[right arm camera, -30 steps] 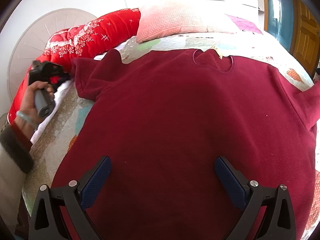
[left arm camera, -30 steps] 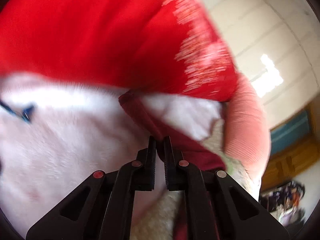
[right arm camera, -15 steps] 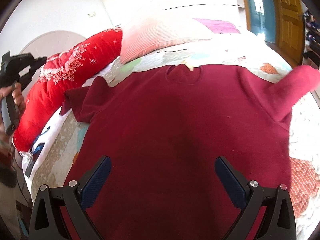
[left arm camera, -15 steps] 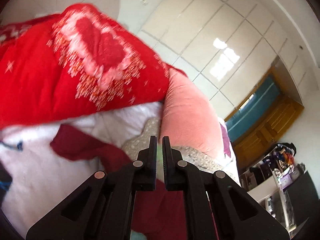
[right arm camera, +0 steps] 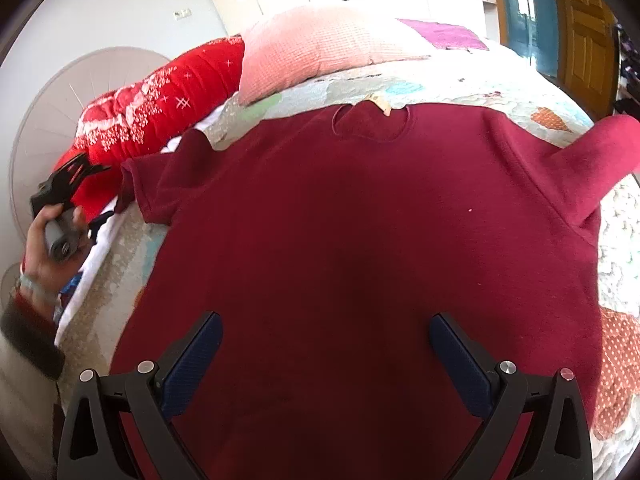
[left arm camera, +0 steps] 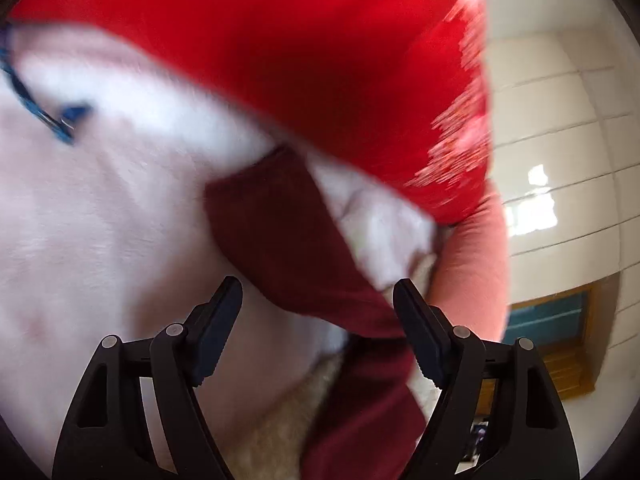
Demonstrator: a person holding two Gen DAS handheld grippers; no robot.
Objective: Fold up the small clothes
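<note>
Lying spread flat and front-up on the quilted bed (right arm camera: 460,80), the maroon T-shirt (right arm camera: 360,240) has both sleeves out to the sides. The left gripper (left arm camera: 318,320) hangs wide open just over the left sleeve (left arm camera: 280,232), beside the red quilt (left arm camera: 300,48); the right gripper (right arm camera: 326,356) hovers wide open over the shirt's lower body, holding nothing. A good fold probably means pinching that sleeve close to its cuff, catching both layers, then carrying it straight across the chest.

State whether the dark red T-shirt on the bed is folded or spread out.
Spread out. In the right wrist view the dark red T-shirt lies flat on the quilt, neckline away from the camera, both sleeves extended sideways, no fold made yet.
</note>
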